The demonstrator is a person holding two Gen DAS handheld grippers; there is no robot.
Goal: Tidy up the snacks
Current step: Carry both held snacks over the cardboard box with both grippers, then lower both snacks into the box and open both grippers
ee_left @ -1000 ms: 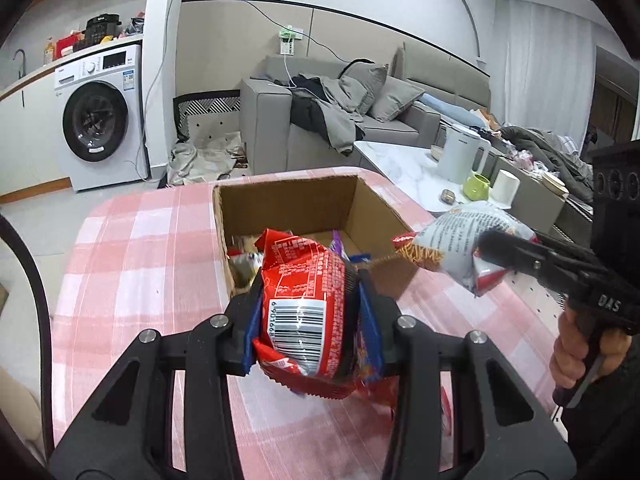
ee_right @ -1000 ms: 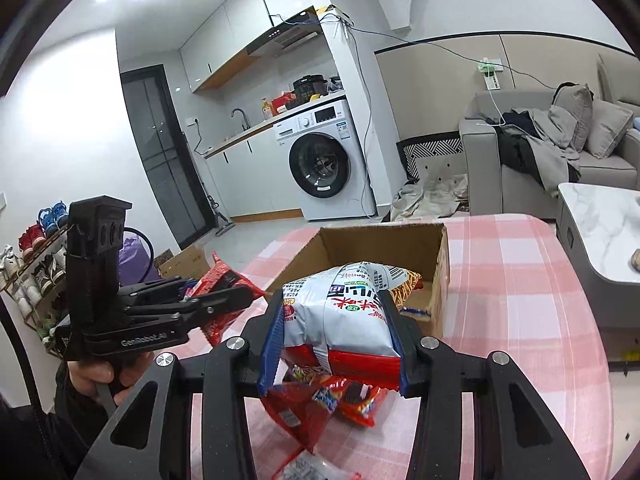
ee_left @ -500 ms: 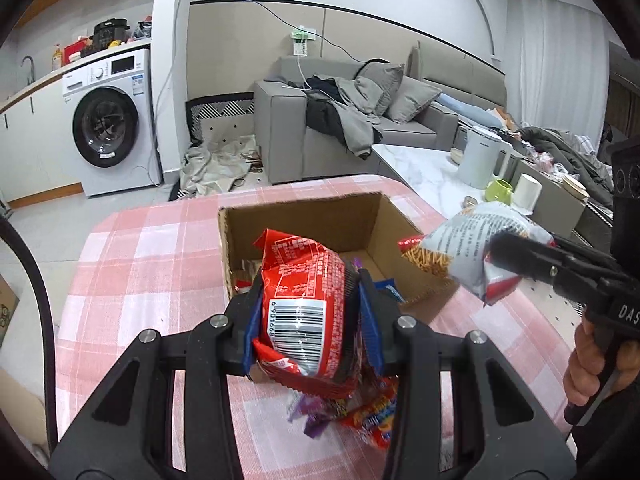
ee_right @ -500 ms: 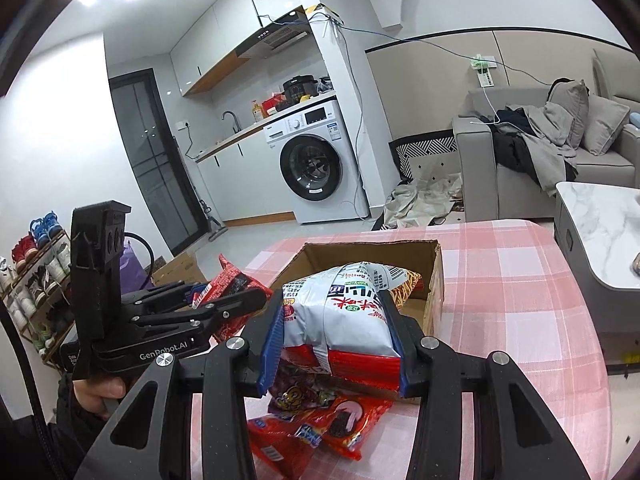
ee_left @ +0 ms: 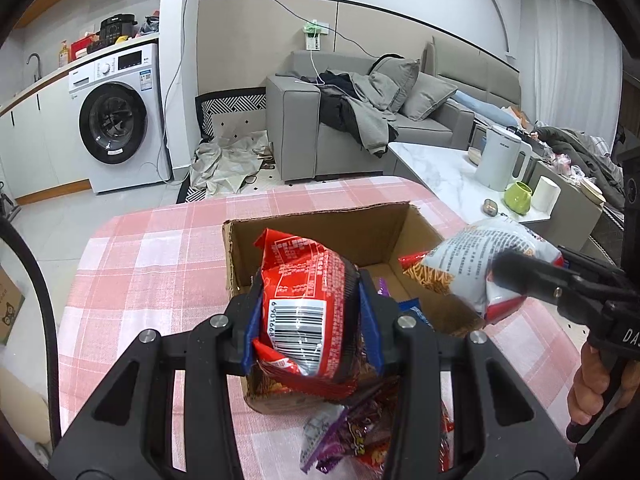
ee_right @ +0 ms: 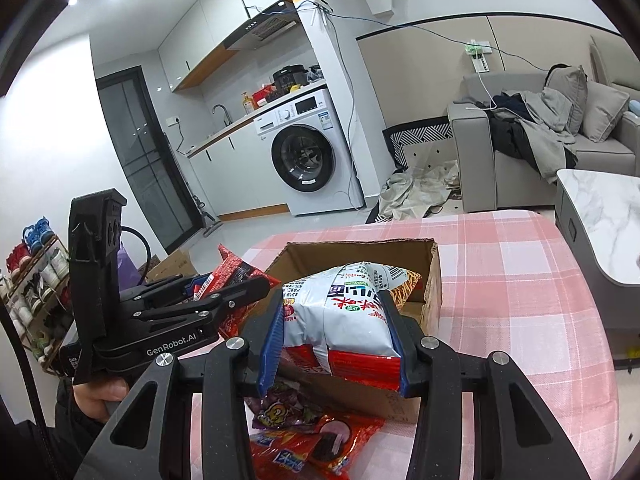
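An open cardboard box (ee_left: 320,236) (ee_right: 434,296) stands on the pink checked tablecloth (ee_left: 160,264). My left gripper (ee_left: 310,320) is shut on a red snack bag (ee_left: 304,292) with a barcode, held above the box's near edge; it also shows in the right wrist view (ee_right: 236,280). My right gripper (ee_right: 334,344) is shut on a white and red snack bag (ee_right: 344,320), held over the box's near side; the same bag shows in the left wrist view (ee_left: 480,264). A few small packets lie inside the box.
Loose snack packets (ee_right: 316,436) (ee_left: 352,432) lie on the cloth in front of the box. A marble side table (ee_left: 448,168) with a kettle, green cup and paper roll stands right. A sofa (ee_left: 360,120) and washing machine (ee_left: 116,120) are behind.
Both grippers have risen and drawn back a little from the box with their bags, so more loose packets show below. Both grips are unchanged.
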